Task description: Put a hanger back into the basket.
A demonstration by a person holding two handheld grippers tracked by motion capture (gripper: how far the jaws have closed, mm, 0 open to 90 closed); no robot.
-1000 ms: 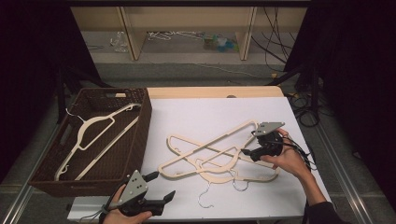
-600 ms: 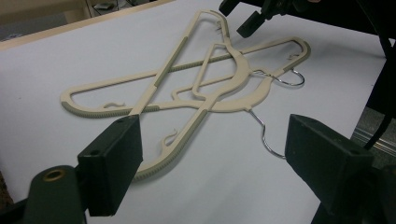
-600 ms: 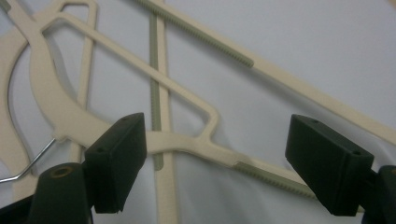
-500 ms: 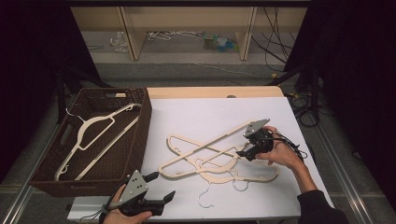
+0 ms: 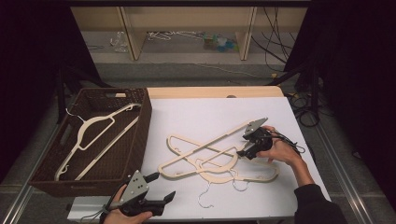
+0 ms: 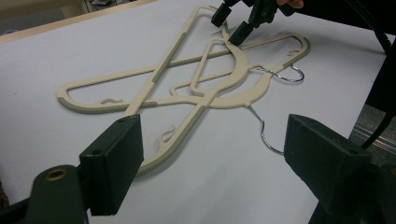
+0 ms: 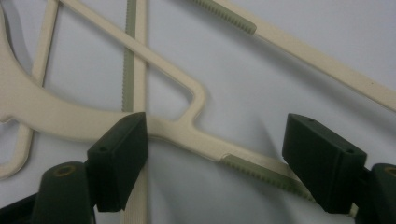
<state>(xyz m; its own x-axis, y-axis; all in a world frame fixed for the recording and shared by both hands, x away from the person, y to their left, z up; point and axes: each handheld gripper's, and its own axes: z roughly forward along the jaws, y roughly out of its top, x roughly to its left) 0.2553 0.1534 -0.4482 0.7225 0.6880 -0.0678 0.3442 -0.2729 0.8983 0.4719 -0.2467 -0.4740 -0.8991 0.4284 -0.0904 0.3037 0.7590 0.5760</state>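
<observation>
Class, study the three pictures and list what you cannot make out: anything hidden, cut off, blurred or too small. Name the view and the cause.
1. Pile of hangers, high view: they overlap, so the count is unclear.
2. Shelf clutter, high view: too small and far to identify.
3. Hanger arm, right gripper view: the frame edges cut off the rest of the hanger.
4. Basket, high view: the near wall hides part of its floor.
5. Left hand-held gripper, high view: the hand is cut by the bottom edge.

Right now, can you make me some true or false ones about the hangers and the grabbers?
1. A hanger lies in the brown basket. True.
2. The right gripper is shut tight on a hanger. False: its jaws are open, straddling a hanger arm.
3. The left gripper is open. True.
4. The pile of hangers lies on the floor. False: it lies on the white table.
5. The basket is to the right of the pile. False: left.
</observation>
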